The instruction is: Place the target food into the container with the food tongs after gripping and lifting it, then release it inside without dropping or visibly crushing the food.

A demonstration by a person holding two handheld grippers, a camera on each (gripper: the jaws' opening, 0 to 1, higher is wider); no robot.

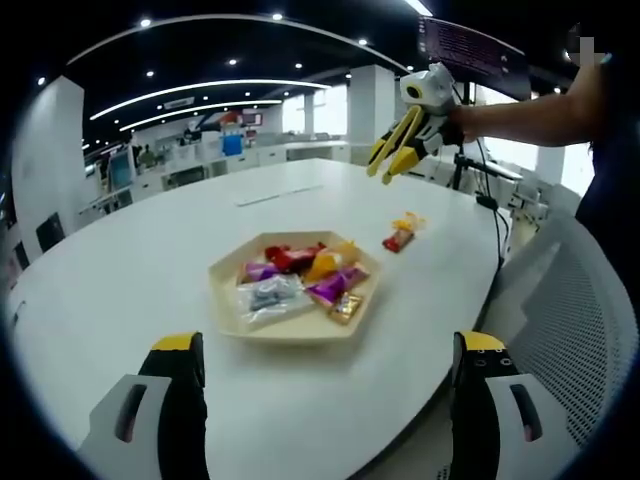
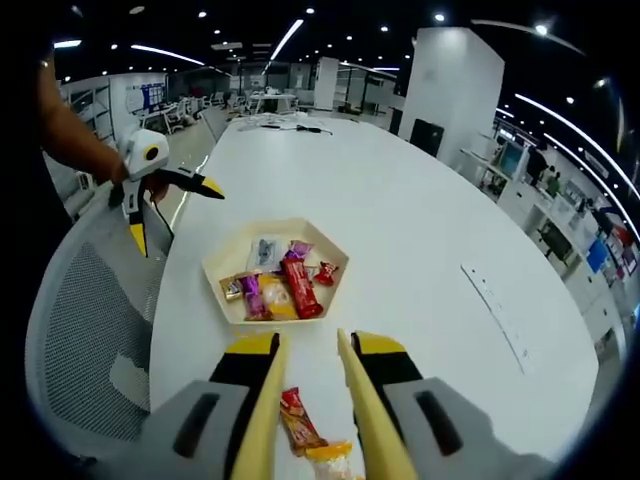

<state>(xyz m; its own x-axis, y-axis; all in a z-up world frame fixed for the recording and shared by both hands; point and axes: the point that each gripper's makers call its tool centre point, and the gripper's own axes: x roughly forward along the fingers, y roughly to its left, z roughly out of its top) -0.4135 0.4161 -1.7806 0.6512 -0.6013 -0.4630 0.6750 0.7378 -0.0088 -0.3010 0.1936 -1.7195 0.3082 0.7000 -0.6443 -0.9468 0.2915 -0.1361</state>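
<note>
Opposing views across the table [image 1: 120,270], both on the tray [image 1: 225,300].

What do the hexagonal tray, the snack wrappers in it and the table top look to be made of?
The hexagonal tray looks like matte cream plastic or melamine, with thin, even walls; which one is unclear. The snack wrappers look like glossy plastic film or foil, brightly printed, and one wrapper is see-through. The table has a smooth white top, probably laminate, with faint reflections of the lights.

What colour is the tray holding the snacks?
Pale cream tray, best seen in the right gripper view.
</note>
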